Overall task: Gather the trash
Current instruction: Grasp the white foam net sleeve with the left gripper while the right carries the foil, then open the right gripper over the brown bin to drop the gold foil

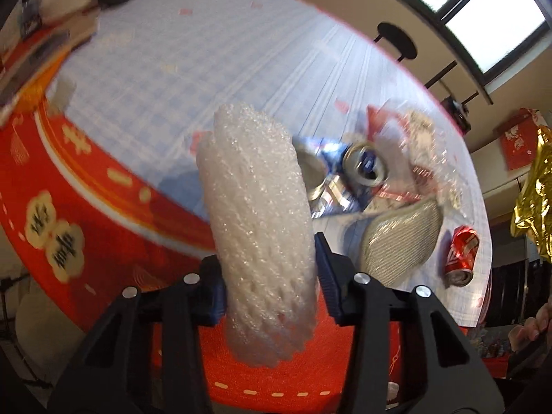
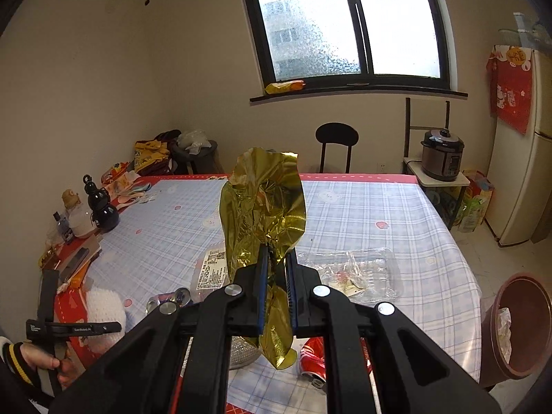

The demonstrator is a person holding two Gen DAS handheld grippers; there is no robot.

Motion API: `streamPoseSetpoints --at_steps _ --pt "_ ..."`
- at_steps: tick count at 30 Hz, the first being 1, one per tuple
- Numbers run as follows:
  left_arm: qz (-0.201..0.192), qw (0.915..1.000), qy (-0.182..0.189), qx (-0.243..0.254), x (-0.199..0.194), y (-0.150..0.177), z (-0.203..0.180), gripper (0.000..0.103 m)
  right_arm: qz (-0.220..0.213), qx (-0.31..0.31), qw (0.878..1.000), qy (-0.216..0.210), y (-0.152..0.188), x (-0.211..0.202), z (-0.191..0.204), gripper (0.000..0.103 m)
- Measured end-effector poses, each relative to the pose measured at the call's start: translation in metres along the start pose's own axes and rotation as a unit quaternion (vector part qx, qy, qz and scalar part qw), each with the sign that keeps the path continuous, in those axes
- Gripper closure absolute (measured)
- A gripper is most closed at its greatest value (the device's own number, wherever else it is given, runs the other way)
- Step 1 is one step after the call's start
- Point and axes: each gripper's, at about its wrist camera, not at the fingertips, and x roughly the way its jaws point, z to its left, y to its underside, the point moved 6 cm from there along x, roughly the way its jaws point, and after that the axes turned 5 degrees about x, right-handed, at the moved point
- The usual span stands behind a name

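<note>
Left claw (image 1: 269,272) pinching white foam net (image 1: 257,227), right claw (image 2: 276,296) clamping gold foil (image 2: 264,203)

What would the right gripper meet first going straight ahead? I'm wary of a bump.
Likely the table itself: the right gripper, shut on gold foil, points over bare cloth left of the clear tray. Depth unclear.

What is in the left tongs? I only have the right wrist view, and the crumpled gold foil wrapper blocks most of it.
Observer: The left tongs are shut on a white foam mesh sleeve, with a pad on each side.
Operator: Anything behind it?
Observer: A crushed blue-and-silver drink can lies on the blue checked tablecloth, its opened end towards the camera.
Operator: And the red can?
Observer: The dented red drink can lies on its side near the table's edge.
</note>
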Motion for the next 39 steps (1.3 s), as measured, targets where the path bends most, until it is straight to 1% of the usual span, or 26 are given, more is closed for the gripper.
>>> streamPoseSetpoints --at_steps 3,6,11,15,21,25,28,33,37,39 --pt "-0.045 0.9984 -0.005 0.033 -0.026 -0.023 -0.019 0.057 -0.016 0.01 1.0 0.011 -0.007 -0.01 -0.016 0.092" --pt "-0.09 0.9938 -0.007 0.064 -0.053 -0.045 -0.042 0.057 -0.033 0.021 0.999 0.029 -0.015 -0.024 -0.04 0.092" --pt "-0.153 0.9801 -0.005 0.126 -0.086 -0.075 -0.102 0.056 -0.058 0.039 0.995 0.072 -0.026 -0.052 -0.093 0.092" --pt "-0.184 0.9683 0.016 0.168 -0.1 -0.087 -0.158 0.056 -0.068 0.05 0.99 0.117 -0.028 -0.075 -0.141 0.092" --pt "-0.195 0.9555 0.068 0.211 -0.094 -0.081 -0.249 0.056 -0.063 0.065 0.975 0.201 -0.025 -0.11 -0.231 0.092" --pt "-0.192 0.9491 0.106 0.226 -0.082 -0.065 -0.308 0.056 -0.045 0.071 0.964 0.254 -0.019 -0.128 -0.297 0.092" --pt "-0.186 0.9461 0.127 0.233 -0.071 -0.053 -0.343 0.056 -0.024 0.074 0.954 0.291 -0.014 -0.136 -0.342 0.092" --pt "-0.172 0.9444 0.141 0.242 -0.054 -0.037 -0.381 0.056 0.008 0.096 0.943 0.32 -0.005 -0.138 -0.403 0.092" --pt "-0.167 0.9443 0.141 0.246 -0.047 -0.025 -0.397 0.056 0.027 0.097 0.936 0.338 -0.002 -0.132 -0.43 0.091" --pt "-0.166 0.9432 0.142 0.25 -0.046 -0.023 -0.402 0.056 0.024 0.101 0.936 0.336 -0.003 -0.131 -0.434 0.09"
